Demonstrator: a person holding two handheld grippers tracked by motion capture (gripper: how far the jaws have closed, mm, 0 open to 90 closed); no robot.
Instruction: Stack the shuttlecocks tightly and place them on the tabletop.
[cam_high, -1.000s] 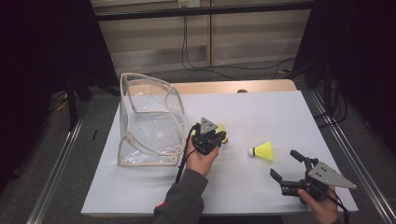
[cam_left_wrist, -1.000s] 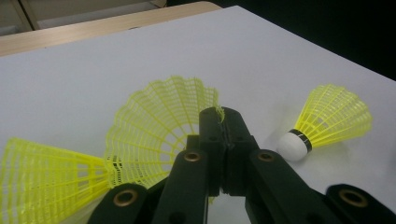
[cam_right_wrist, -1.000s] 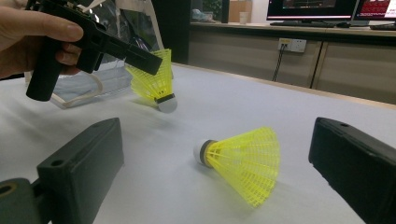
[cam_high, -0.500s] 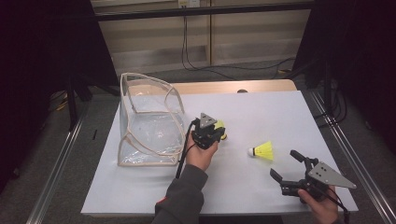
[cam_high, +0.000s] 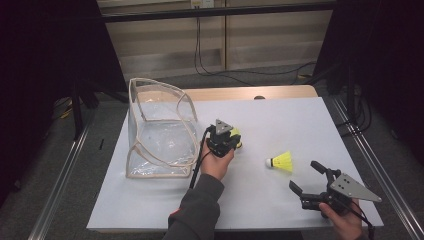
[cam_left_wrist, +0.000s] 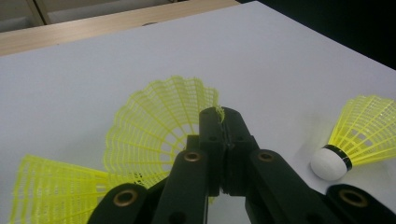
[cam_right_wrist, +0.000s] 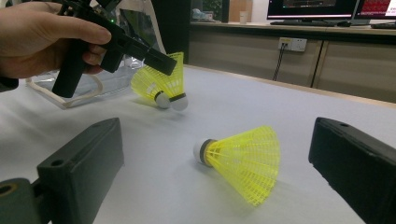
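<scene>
Three yellow shuttlecocks with white tips on a white table, one shuttlecock (cam_high: 281, 161) lying on its side alone, two shuttlecocks (cam_right_wrist: 161, 84) close together beside a clear bag (cam_high: 157, 130), one pinched by its skirt

This looks like a lab or a recording room set up for data capture. A desk (cam_high: 300, 120) with a plain white top stands on grey carpeted floor (cam_high: 45, 200), flanked at 9 and 3 o'clock by metal rails (cam_high: 60, 175) that run along the floor. Black curtains (cam_high: 45, 45) close off both sides, at 10 and 2 o'clock. At 12 o'clock a light wood-panelled wall (cam_high: 260, 35) carries a power socket, with black cables (cam_high: 200, 45) hanging down from it. In the right gripper view, a long counter (cam_right_wrist: 289, 32) at 12 o'clock bears lit computer monitors (cam_right_wrist: 317, 8), and a wall socket (cam_right_wrist: 292, 44) with a plugged lead sits below it.
</scene>
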